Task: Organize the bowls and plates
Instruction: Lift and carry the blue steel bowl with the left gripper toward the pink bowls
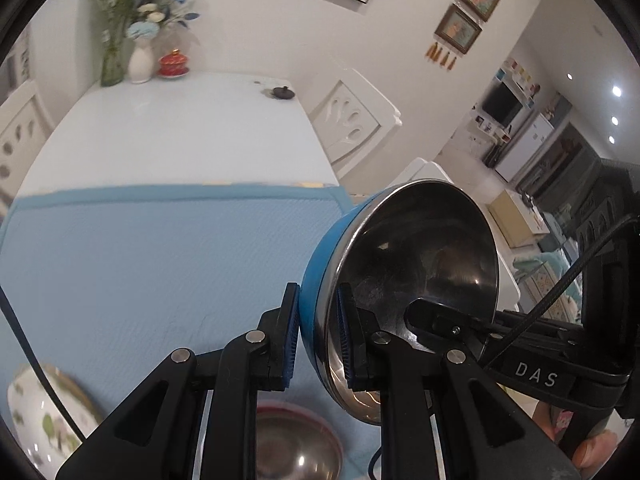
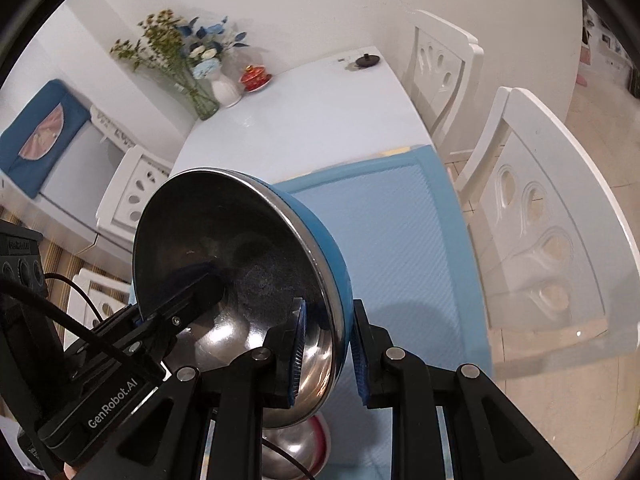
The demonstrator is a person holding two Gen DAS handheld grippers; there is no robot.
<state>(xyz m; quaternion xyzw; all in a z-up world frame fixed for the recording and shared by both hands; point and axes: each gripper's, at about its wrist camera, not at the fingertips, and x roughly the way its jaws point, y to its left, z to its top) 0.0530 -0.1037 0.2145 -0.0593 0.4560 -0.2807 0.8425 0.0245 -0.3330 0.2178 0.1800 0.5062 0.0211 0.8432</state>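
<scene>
I have both tongs clamped on one blue bowl (image 1: 400, 280) with a steel inside, held tilted on edge in the air above the blue mat (image 1: 160, 264). My left tongs (image 1: 318, 336) pinch its rim with one pad on the blue outside and one on the steel inside; my right tongs (image 2: 326, 354) grip the opposite rim the same way, so each tool shows up inside the bowl in the other's view.

Below the lifted bowl, at the near edge of the mat, sits a red-rimmed steel bowl (image 1: 296, 444), partly hidden by my tongs. A white floral dish (image 1: 44, 420) lies at the near left, crossed by a black cable (image 1: 24, 344).

The far half of the white desk (image 1: 180, 128) is bare except along its far edge: a glass vase of flowers (image 1: 114, 48), a white vase (image 1: 141, 62), a red lidded cup (image 1: 173, 65) and a small dark lid-like thing (image 1: 282, 92). White chairs (image 2: 552, 216) stand along the right side of the desk.
</scene>
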